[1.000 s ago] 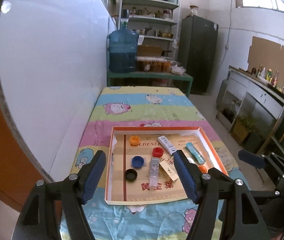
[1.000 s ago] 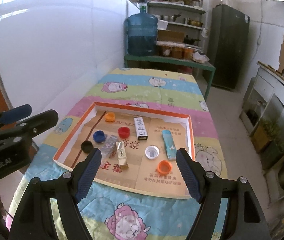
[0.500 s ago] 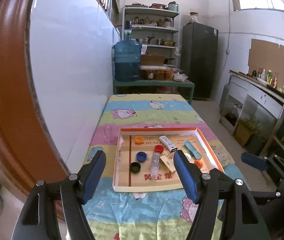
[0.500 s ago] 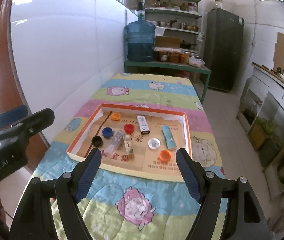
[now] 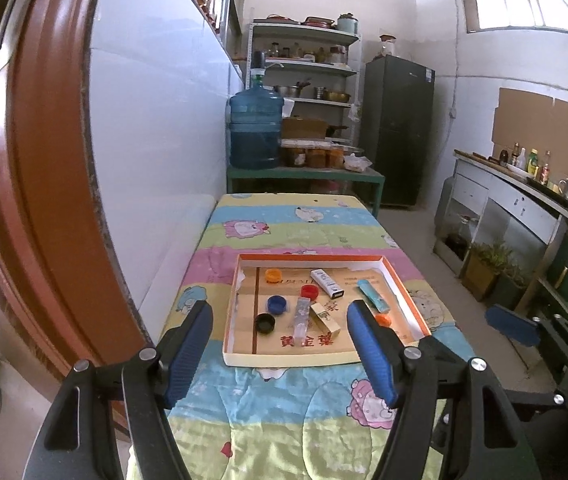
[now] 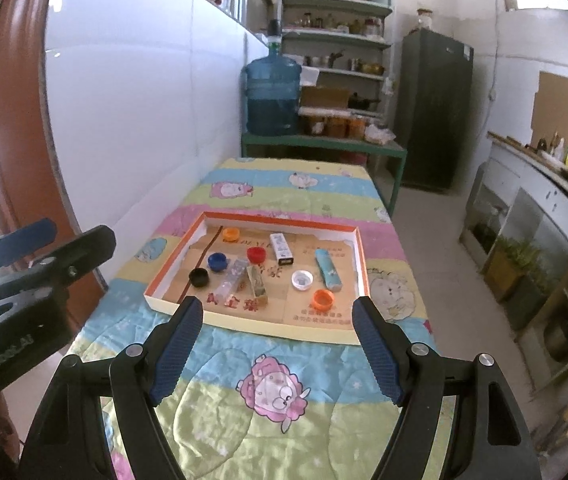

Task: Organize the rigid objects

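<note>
Both grippers are held back from the table, jaws spread wide and empty: left gripper (image 5: pixel 280 350), right gripper (image 6: pixel 278 346). The task items all lie inside the shallow orange-rimmed tray (image 6: pixel 172 266) on the cartoon quilt (image 6: pixel 268 396): an orange cap (image 6: pixel 230 234) at the far left, a red cap (image 6: pixel 256 254), blue cap (image 6: pixel 217 261) and black cap (image 6: pixel 198 277) down the left half, a white cap (image 6: pixel 302 280) and second orange cap (image 6: pixel 322 299) right of centre. Four oblong items lie among them: white box (image 6: pixel 281 249), teal packet (image 6: pixel 328 270), clear tube (image 6: pixel 230 279), gold box (image 6: pixel 256 283); tube and gold box are just beside each other, possibly touching. This scatter fits either a sort still pending or a finished placement into the tray; the frames do not settle which. Judgement: any pick should come from above, jaws straddling a cap's rim or a box's short axis, clear of neighbours. The tray sits ahead of and below both grippers, well apart from the fingertips.
</note>
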The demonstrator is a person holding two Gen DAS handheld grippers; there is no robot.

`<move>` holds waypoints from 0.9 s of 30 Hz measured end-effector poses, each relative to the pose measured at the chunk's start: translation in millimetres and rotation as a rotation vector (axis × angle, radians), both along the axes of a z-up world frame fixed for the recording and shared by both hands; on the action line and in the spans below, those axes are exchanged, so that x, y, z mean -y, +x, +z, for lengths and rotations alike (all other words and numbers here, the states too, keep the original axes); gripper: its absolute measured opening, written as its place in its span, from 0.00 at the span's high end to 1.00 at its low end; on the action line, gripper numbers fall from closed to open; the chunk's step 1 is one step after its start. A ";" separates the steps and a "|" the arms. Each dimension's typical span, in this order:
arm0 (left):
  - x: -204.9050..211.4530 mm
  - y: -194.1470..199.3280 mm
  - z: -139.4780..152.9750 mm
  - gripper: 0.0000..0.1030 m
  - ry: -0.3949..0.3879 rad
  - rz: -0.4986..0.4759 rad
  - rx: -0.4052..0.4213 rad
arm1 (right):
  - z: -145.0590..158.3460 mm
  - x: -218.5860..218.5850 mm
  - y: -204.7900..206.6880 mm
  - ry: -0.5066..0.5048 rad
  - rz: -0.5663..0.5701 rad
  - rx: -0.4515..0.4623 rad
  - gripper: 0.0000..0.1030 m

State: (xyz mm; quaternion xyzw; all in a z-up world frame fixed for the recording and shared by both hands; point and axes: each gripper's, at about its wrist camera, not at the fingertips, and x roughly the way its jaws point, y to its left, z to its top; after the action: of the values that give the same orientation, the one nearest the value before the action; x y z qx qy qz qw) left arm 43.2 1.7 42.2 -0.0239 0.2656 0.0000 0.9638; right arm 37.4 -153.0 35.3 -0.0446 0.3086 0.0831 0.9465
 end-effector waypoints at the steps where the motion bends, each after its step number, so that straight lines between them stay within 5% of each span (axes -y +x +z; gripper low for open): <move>1: -0.9 -2.0 -0.1 0.32 0.001 0.006 0.001 | 1.1 -1.2 -2.5 -0.003 -0.002 0.008 0.24; 27: -12.8 -14.3 -10.2 0.32 0.018 0.070 0.011 | -4.3 3.7 -15.4 0.014 -0.099 0.048 0.24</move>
State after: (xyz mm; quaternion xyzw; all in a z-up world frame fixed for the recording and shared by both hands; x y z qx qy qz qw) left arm 28.9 14.5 32.0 -0.0247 0.2593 0.0359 0.9648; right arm 22.0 -156.6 31.0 -0.0246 0.2871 0.0372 0.9569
